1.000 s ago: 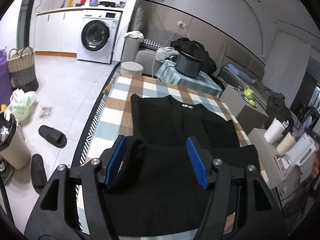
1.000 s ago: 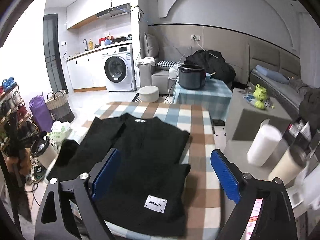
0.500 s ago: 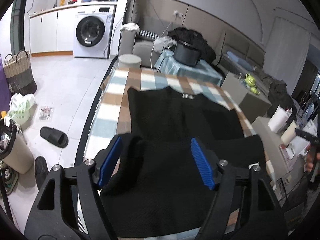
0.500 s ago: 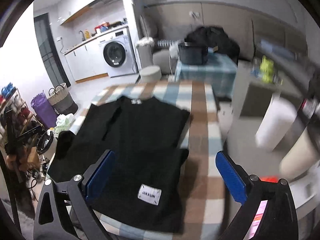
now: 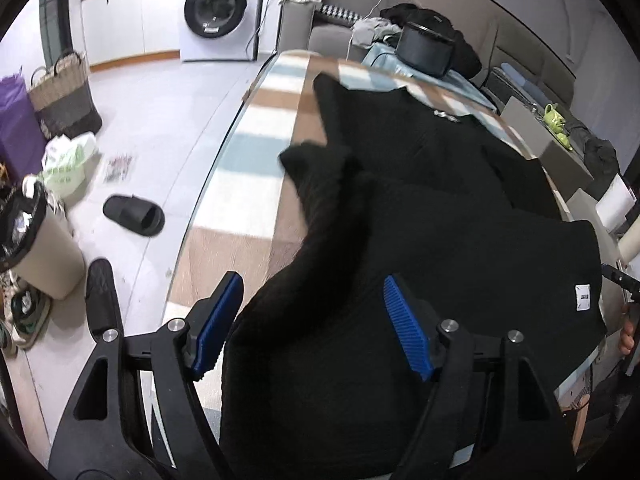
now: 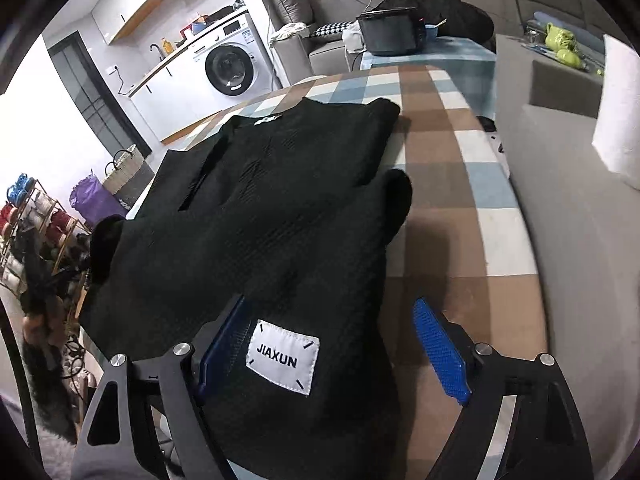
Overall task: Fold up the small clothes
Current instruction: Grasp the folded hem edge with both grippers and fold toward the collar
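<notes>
A black knit sweater (image 5: 420, 184) lies flat on the checked tablecloth (image 5: 260, 148), with both sleeves folded in across its body. My left gripper (image 5: 312, 324) hangs low over the near hem at the left corner. It is open, with cloth between the blue pads (image 5: 218, 320) and no visible pinch. My right gripper (image 6: 332, 348) is over the near right corner of the sweater (image 6: 280, 208), straddling the white JIAXUN label (image 6: 283, 360). Its jaws are closing with that corner between them, and the right pad (image 6: 440, 352) still stands off the cloth.
The table's left edge drops to a tiled floor with a black slipper (image 5: 134, 214), a bin (image 5: 36, 244) and a wicker basket (image 5: 64, 96). A washing machine (image 5: 218, 12) stands behind. A black pot (image 6: 390, 32) sits beyond the table, and a white roll (image 6: 618, 108) stands at right.
Both grippers have sunk and tilted down toward the sweater's near hem. The right jaws have narrowed around the label corner; the left jaws stand a little wider.
</notes>
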Demonstrator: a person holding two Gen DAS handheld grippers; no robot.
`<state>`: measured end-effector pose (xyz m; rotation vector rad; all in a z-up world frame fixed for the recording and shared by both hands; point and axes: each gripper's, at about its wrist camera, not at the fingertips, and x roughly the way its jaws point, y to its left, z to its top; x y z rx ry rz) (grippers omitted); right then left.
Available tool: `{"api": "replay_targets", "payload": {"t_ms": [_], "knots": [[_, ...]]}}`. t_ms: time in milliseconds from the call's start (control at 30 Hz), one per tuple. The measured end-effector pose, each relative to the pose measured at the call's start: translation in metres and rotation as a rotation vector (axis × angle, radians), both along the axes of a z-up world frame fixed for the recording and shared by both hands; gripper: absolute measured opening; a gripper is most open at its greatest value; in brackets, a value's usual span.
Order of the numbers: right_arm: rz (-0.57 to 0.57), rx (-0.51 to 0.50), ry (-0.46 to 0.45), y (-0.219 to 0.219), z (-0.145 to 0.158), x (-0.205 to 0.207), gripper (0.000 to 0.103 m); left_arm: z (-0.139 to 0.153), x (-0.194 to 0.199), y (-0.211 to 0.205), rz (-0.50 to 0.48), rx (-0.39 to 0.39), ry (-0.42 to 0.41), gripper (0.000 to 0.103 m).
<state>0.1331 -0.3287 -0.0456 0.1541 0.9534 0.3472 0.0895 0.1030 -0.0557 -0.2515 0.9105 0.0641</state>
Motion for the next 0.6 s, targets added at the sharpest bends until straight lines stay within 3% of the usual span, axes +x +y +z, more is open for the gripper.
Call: {"api": "replay_targets", "payload": {"t_ms": [133,200,233,267,333,367,433,600], "knots": [[0.011,0.005,0.017,0.005,-0.010,0.005,0.085,-0.015,0.010,0.008,0.019,-0.043,0.017,0.068],[0.019,-0.005,0.017,0.009,-0.014,0.006,0.076,-0.017,0.013,0.009,0.019,-0.042,0.000,0.050],[0.018,-0.015,0.019,0.011,-0.016,0.007,0.072,-0.017,0.015,0.008,0.013,-0.042,-0.007,0.035],[0.017,-0.021,0.023,0.012,-0.017,0.007,0.062,-0.018,0.015,0.008,0.008,-0.040,-0.022,0.020],[0.011,-0.046,0.038,0.016,-0.022,0.010,0.035,-0.015,0.019,0.009,0.014,-0.043,-0.043,0.006],[0.000,-0.073,0.034,0.017,-0.023,0.010,0.018,-0.012,0.020,0.010,0.019,-0.056,-0.057,0.005],[0.010,-0.064,0.020,0.015,-0.021,0.009,0.008,-0.003,0.017,0.013,0.033,-0.077,-0.108,0.005],[0.013,0.036,-0.143,0.008,0.017,0.000,0.007,0.024,0.022,0.018,0.037,-0.101,-0.203,0.005]]}}
